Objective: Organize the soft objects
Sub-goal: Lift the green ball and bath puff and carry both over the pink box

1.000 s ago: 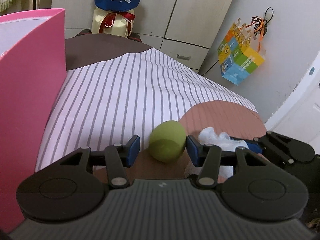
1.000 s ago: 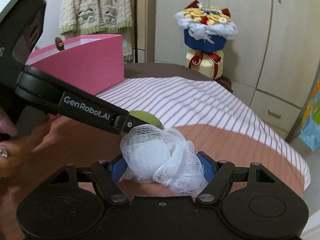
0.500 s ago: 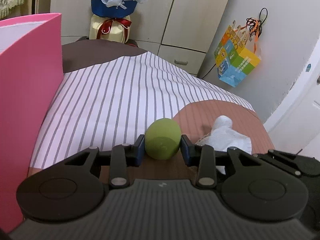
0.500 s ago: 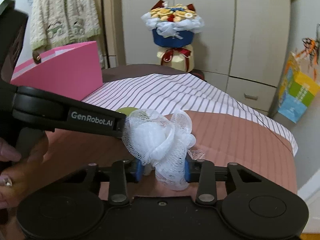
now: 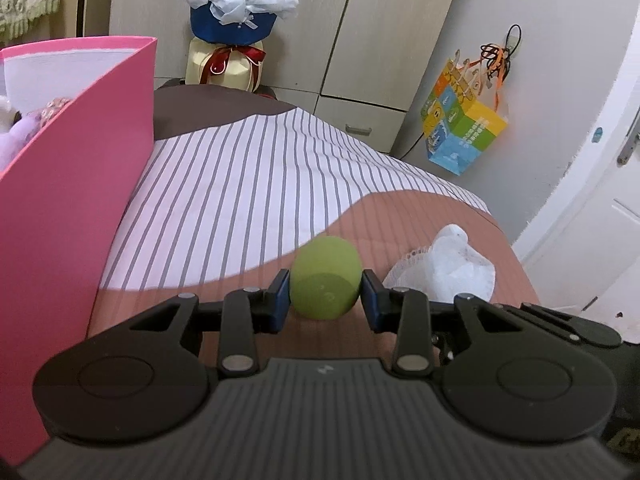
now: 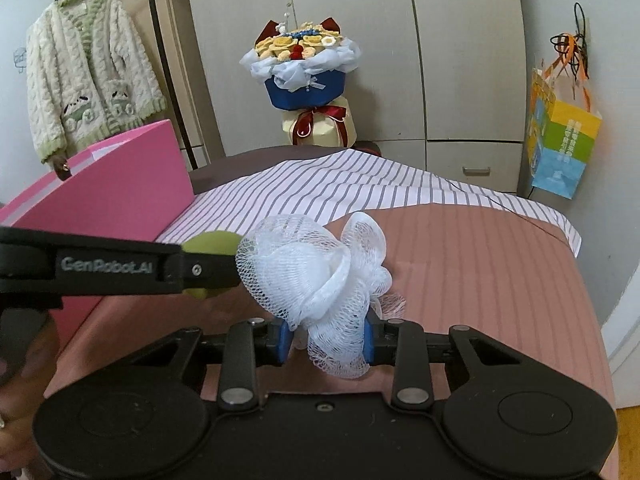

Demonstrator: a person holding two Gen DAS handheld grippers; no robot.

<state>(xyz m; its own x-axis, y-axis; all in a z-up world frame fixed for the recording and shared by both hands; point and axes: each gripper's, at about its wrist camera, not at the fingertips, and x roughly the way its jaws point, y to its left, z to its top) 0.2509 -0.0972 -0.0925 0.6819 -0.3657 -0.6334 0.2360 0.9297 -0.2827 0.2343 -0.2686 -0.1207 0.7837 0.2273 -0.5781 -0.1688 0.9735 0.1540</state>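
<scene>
My left gripper (image 5: 324, 300) is shut on a green egg-shaped sponge (image 5: 325, 276) and holds it above the bed. My right gripper (image 6: 326, 338) is shut on a white mesh bath pouf (image 6: 316, 272), also lifted off the bed. The pouf shows in the left wrist view (image 5: 448, 264), right of the sponge. The sponge shows in the right wrist view (image 6: 212, 244), partly hidden behind the left gripper's arm. A pink box (image 5: 60, 208) stands open on the left, with soft items inside.
The bed has a striped white cover (image 5: 248, 196) and a brown ribbed part (image 6: 472, 272). A flower bouquet (image 6: 304, 76) stands at the far end before wardrobe doors. A colourful paper bag (image 5: 460, 128) hangs on the right wall. A knitted cardigan (image 6: 88, 80) hangs at left.
Both grippers closed on their objects and lifted them: the left on the green sponge, the right on the white pouf. Both views have risen above the bed.
</scene>
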